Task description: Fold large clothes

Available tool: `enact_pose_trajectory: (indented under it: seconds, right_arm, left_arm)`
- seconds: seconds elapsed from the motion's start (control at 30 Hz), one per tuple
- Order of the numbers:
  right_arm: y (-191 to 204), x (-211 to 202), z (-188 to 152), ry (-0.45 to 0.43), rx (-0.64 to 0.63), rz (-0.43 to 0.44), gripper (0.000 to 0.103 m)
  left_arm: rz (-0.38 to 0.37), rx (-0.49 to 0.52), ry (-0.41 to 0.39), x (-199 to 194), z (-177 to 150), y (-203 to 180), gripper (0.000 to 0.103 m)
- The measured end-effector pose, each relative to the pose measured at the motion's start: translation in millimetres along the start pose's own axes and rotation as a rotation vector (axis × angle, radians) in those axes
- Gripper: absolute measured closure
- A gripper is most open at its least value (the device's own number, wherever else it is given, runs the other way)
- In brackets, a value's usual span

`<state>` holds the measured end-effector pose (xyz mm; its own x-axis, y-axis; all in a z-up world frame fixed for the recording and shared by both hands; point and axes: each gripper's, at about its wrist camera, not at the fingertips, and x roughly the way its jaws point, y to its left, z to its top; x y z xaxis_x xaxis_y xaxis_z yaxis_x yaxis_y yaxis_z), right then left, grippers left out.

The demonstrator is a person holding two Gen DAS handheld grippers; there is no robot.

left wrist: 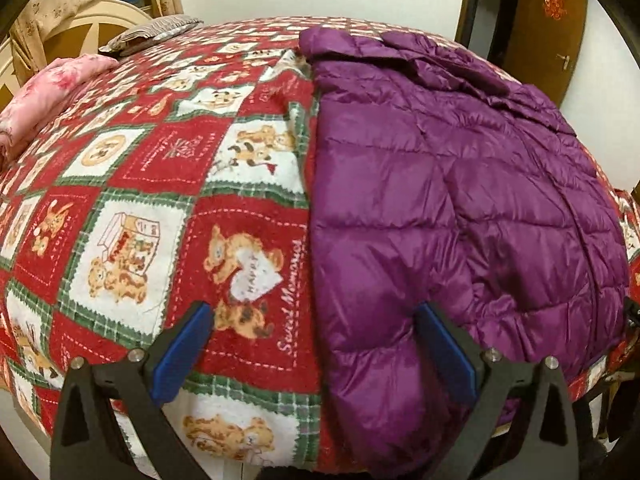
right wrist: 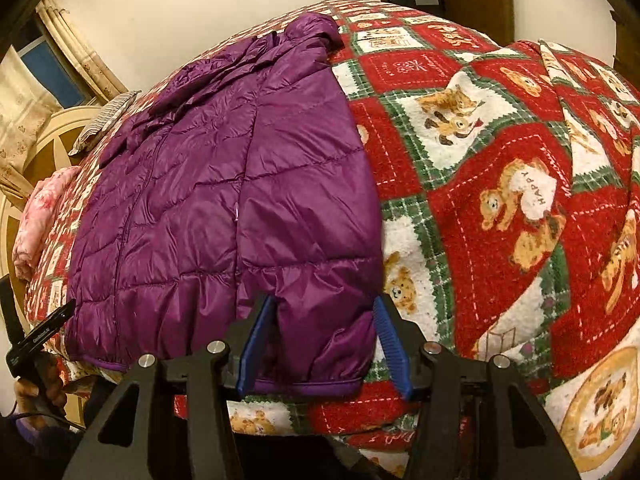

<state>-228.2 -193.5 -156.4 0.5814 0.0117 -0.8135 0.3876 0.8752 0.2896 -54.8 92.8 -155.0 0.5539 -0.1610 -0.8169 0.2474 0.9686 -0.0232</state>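
One purple jacket (left wrist: 460, 208) on bear blanket (left wrist: 160, 184); two pillows.

The bedspread (left wrist: 248, 160) reads "HAPPY" on a bear's heart and "Sweet Memories" beside it.

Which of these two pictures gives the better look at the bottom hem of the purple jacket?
The right wrist view: the purple jacket lies lengthwise, its hem running unbroken along the near bed edge. In the left wrist view the jacket fills the right side, but its hem drops out of sight.
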Motion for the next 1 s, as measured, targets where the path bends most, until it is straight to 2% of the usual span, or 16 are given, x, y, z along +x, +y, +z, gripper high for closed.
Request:
enact_pose_trajectory:
  seconds: [0.5, 0.87, 1.0]
  right_arm:
    - [-6.4, -5.4, -3.9, -0.023, 0.03, -0.03, 0.049]
    - [-3.0, -1.9, -6.2, -0.013, 0.032, 0.007, 0.044]
    - [-2.8, -2.6, -6.1, -0.012, 0.033, 0.009, 0.044]
  left_arm:
    - [0.014, 0.006, 0.045, 0.1, -2.6, -4.2, 0.0]
    - [0.038, 0.029, 0.06, 2.8, -3.5, -7.9, 0.0]
    - [0.023, 0.025, 0.082, 5.1, -2.5, -4.5, 0.0]
